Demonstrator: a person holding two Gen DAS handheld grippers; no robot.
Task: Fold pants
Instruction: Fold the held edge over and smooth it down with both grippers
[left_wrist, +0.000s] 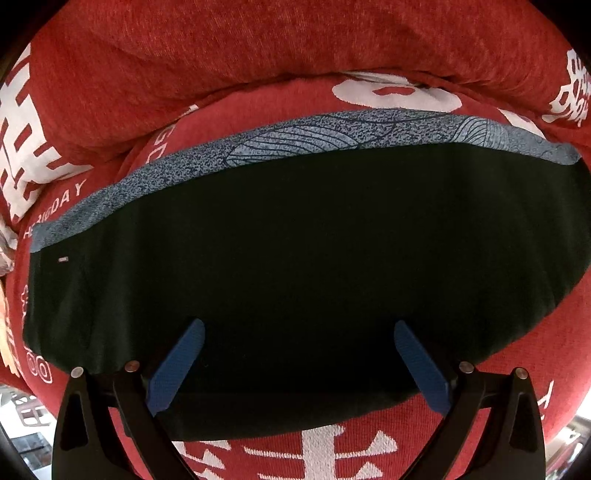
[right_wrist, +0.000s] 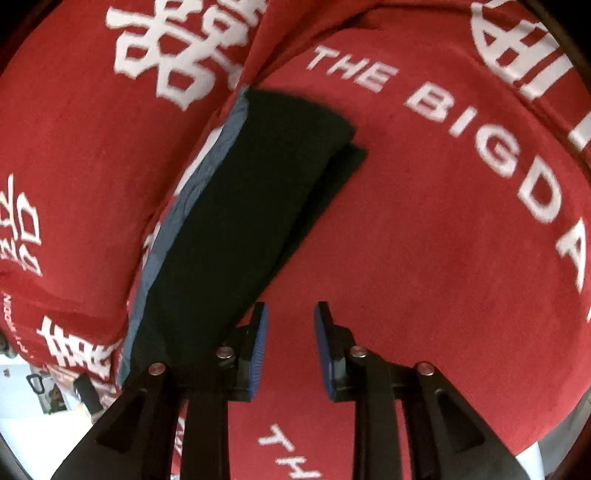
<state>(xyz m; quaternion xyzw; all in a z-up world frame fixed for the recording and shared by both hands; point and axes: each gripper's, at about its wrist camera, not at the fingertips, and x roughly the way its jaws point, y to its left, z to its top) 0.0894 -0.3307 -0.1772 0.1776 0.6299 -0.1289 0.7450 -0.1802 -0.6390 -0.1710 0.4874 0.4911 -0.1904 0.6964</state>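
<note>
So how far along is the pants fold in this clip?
Mostly done, it seems: the black pants with a blue patterned waistband lie in a compact layered rectangle on the red printed cloth. Nothing is in hand: the left gripper hangs open over the pants' near edge, and the right gripper is open beside them over bare cloth. Left: perhaps a final fold or tidying.

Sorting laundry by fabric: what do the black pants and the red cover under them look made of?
Pants: matte black, smooth, probably a thin knit or synthetic; the blue-grey band is speckled and line-printed. Red cover: fuzzy, heathered weave with white lettering, likely a towel-like or chenille cloth.
</note>
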